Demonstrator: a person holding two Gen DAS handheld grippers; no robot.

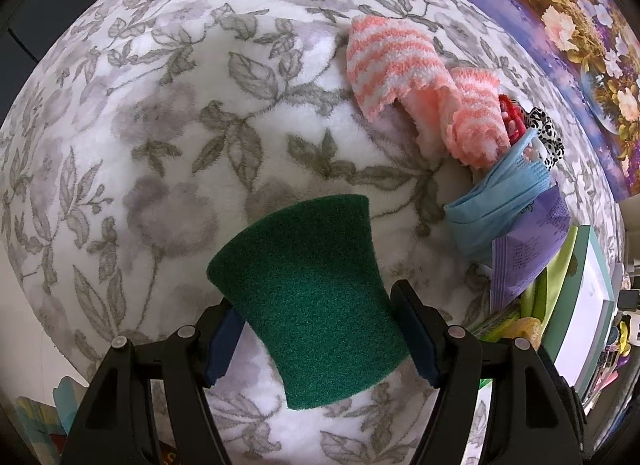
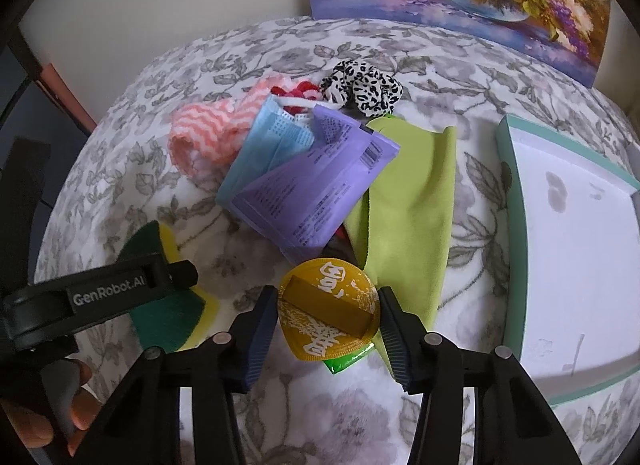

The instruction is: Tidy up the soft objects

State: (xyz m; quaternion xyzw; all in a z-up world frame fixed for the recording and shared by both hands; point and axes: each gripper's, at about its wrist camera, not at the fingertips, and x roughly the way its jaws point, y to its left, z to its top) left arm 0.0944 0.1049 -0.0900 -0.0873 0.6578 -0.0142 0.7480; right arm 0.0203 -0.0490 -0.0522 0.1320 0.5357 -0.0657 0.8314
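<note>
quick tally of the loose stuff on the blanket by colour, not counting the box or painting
green: 2, sponge and lime cloth
pink striped: 1, sock
blue: 1, face mask
purple: 1, packet
yellow: 1, sachet
black and white: 1, scrunchie
red: 1, small item
total: 8

Soft, even daylight is filling both views, leaving only faint grey shadows under the striped sock (image 1: pixel 394 65) and the green cloth (image 2: pixel 408 201), and no glare is showing on the floral blanket (image 1: pixel 160 137). Heavy fisheye distortion is bulging the blanket into a dome and darkening the corners at 2, 5, 7 and 10 o'clock. Fine print on the purple packet (image 2: pixel 316 189) is blurring past reading, and the edges are smearing slightly.
</note>
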